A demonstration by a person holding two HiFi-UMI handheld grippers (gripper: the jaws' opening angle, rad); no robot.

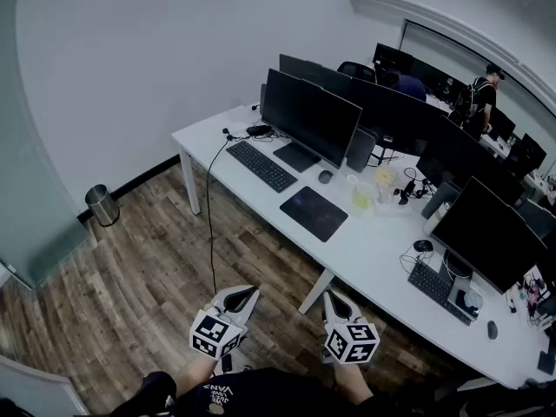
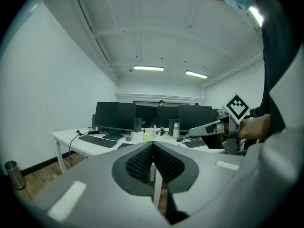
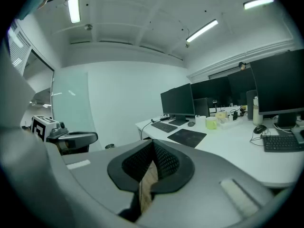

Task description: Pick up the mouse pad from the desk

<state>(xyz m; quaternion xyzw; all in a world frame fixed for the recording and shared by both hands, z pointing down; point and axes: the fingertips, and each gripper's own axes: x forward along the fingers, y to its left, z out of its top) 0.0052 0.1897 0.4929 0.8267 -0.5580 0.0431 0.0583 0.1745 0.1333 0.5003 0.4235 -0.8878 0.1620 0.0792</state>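
The mouse pad (image 1: 314, 213) is a dark rectangle lying flat on the white desk (image 1: 369, 252), in front of the near monitor. In the right gripper view the mouse pad (image 3: 186, 137) lies ahead and a little right of my jaws. Both grippers hang over the wooden floor, well short of the desk. My left gripper (image 1: 247, 294) is shut and holds nothing, as its own view (image 2: 153, 146) confirms. Just to its right, my right gripper (image 1: 333, 299) is shut and empty too, its pads meeting (image 3: 153, 144).
A keyboard (image 1: 261, 165), a monitor (image 1: 308, 115), a mouse (image 1: 325, 177) and a yellow-green cup (image 1: 362, 198) surround the pad. A cable (image 1: 210, 224) hangs off the desk's edge. A metal bin (image 1: 102, 205) stands by the wall. A person (image 1: 479, 98) stands at the far desks.
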